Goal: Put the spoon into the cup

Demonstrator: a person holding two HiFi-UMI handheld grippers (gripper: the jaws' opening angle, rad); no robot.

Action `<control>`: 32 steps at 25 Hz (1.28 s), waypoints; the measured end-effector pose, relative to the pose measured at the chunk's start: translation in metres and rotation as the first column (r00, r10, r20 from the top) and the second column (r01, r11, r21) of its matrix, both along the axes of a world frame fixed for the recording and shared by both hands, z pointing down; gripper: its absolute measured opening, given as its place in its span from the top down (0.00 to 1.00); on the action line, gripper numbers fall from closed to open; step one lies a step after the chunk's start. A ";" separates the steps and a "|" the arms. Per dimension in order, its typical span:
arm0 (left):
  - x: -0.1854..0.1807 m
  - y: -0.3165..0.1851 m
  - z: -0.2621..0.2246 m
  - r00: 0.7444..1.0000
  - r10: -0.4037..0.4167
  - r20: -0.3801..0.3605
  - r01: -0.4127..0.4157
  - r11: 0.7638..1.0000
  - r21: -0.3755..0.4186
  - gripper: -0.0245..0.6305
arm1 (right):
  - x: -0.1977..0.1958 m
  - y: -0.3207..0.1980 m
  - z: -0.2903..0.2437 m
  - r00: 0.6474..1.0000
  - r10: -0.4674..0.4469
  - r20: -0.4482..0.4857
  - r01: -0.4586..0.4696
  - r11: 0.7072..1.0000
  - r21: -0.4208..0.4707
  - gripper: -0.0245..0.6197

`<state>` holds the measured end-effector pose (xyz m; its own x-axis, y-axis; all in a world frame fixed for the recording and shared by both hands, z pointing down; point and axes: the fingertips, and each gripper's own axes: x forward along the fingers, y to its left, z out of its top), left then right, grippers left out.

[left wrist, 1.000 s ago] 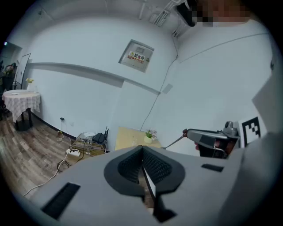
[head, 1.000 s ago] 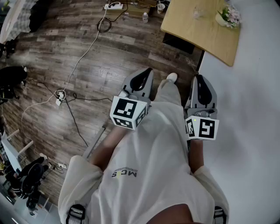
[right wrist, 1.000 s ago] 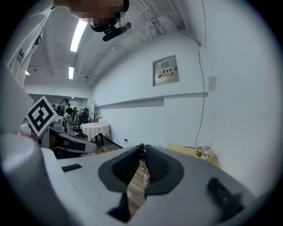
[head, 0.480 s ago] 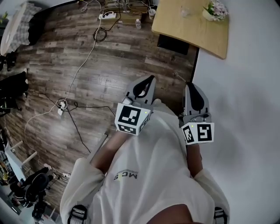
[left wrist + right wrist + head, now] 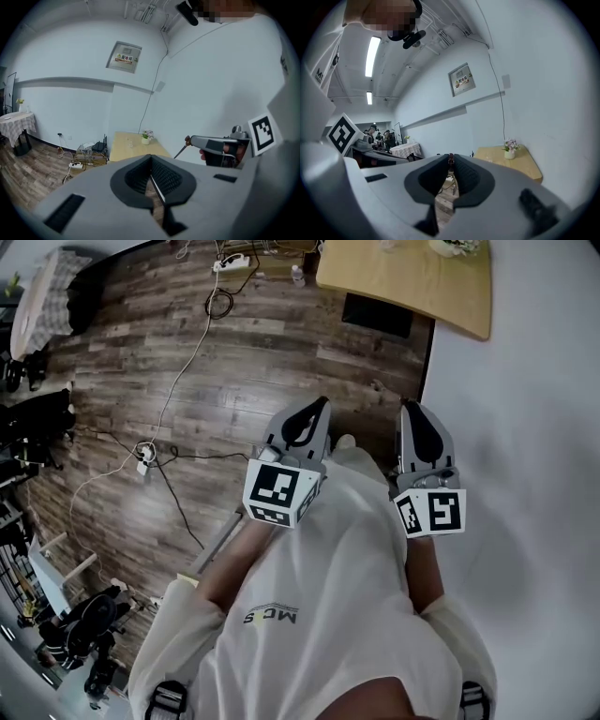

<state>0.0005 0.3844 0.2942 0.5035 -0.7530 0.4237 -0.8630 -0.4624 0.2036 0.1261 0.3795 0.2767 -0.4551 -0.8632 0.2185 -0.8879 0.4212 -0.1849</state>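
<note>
Floor (image 5: 234,362): dark wood planks.
Left gripper (image 5: 317,407): you hold it forward, fingers pressed together.
Right gripper (image 5: 411,411): alongside, fingers pinching thin spoon (image 5: 450,160).

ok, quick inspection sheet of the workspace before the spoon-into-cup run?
Surface: wooden table far ahead, against the white wall.
Job's things: spoon and cup not made out; anything on the table is too small to tell.
Clutter: flower pot on the table.
Grippers: left hand-held gripper and right hand-held gripper both have jaws together with nothing between, held near the person's chest.
Cables: white cable and power strip on the floor.
Surroundings: wood floor; cloth-covered table at left.
</note>
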 end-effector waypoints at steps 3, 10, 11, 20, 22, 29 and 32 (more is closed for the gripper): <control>0.006 0.012 0.010 1.000 -0.018 0.002 0.018 1.000 -0.021 0.95 | 0.006 0.008 0.007 1.000 -0.008 0.000 0.008 1.000 0.002 0.88; 0.013 -0.016 0.018 1.000 -0.001 -0.004 0.001 1.000 -0.023 0.95 | 0.021 -0.011 0.026 1.000 0.016 -0.009 -0.016 0.999 -0.028 0.88; 0.012 -0.025 0.020 1.000 0.000 -0.009 -0.001 1.000 -0.021 0.95 | 0.020 -0.019 0.027 1.000 0.018 -0.013 -0.019 0.999 -0.028 0.88; -0.044 -0.140 0.027 0.999 -0.016 -0.046 0.015 1.000 -0.012 0.95 | -0.034 -0.132 0.031 0.999 0.045 -0.020 -0.045 0.998 -0.047 0.88; -0.061 -0.170 0.022 0.998 -0.011 -0.060 0.011 1.000 -0.008 0.95 | -0.049 -0.160 0.029 0.998 0.057 -0.022 -0.058 0.997 -0.052 0.88; -0.121 -0.253 0.011 0.995 0.059 -0.084 -0.059 0.998 0.009 0.95 | -0.098 -0.238 0.018 0.990 0.124 -0.072 -0.128 0.991 -0.045 0.88; -0.143 -0.289 0.017 0.992 0.058 -0.108 -0.058 0.998 0.000 0.95 | -0.112 -0.264 0.018 0.985 0.149 -0.087 -0.153 0.987 -0.044 0.88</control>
<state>-0.1426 0.0951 0.3115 0.5892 -0.7198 0.3669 -0.8076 -0.5103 0.2956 0.0143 0.1154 0.2947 -0.2989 -0.9075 0.2951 -0.9537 0.2734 -0.1253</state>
